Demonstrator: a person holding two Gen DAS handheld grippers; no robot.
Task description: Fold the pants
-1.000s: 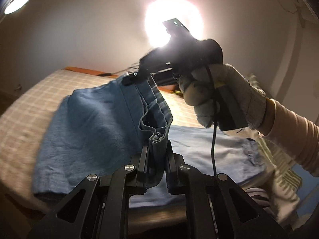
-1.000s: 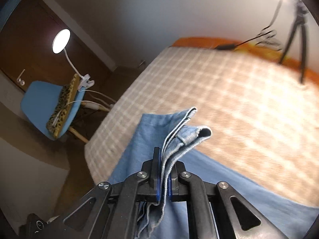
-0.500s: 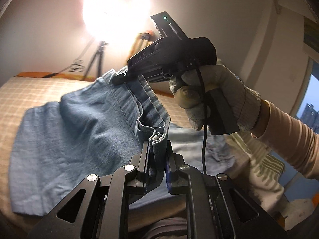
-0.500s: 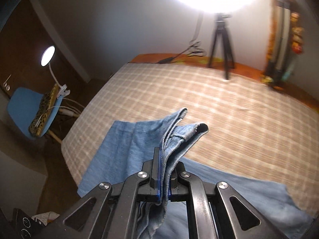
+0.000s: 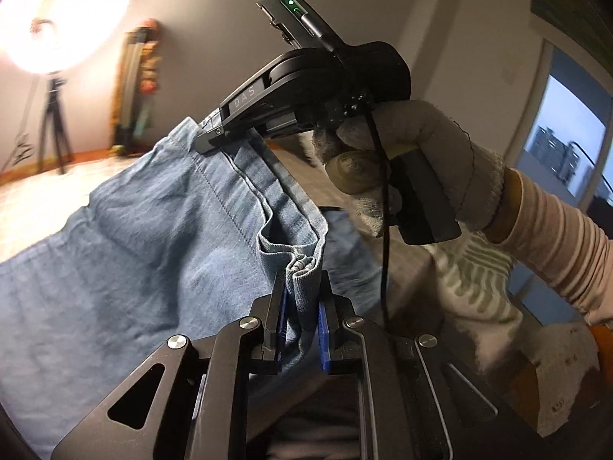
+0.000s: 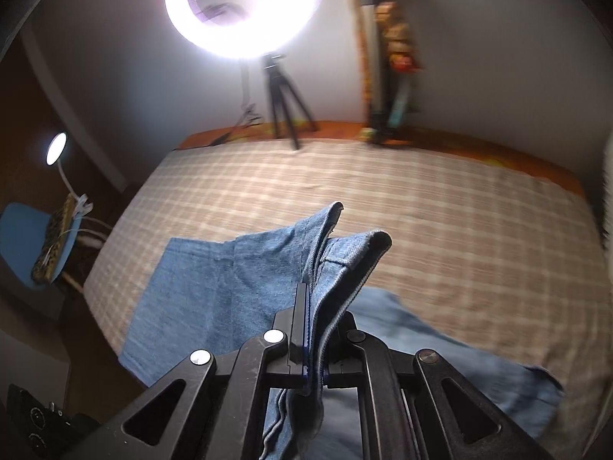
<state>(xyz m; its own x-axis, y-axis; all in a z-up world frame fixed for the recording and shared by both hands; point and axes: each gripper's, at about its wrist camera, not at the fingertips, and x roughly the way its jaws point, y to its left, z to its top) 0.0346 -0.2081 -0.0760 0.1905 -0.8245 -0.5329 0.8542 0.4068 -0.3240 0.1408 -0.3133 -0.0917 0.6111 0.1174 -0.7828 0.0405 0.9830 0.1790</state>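
Blue denim bunched between the jaws of the left gripper (image 5: 302, 308); they pinch a gathered hem or band edge of the jeans (image 5: 153, 237), pleated into several layers; the right gripper (image 6: 315, 339), seen from its own camera, is pressed tight on another stitched edge, layers fanning up out of the pinch; from the left camera its fingers clamp the same edge further along, a gloved hand (image 5: 406, 161) around the handle, striped sleeve (image 5: 555, 237) behind.

Why held so, as I read it: two grips spaced along one edge keep it taut and straight, so the raised panel can be carried over as a flat sheet; this looks like mid-fold, the fold not yet laid.

The jeans hang from both grips above the bed; the lower part lies spread on the checked bedspread (image 6: 459, 230), near its front edge.

Further out: ring light (image 6: 245, 4) on a tripod (image 6: 283, 107) at the far side; small lamp (image 6: 56, 148) and blue chair (image 6: 23, 237) to the left; window (image 5: 567, 153) in the left view.

Containers: none in view; nothing to report inside any.
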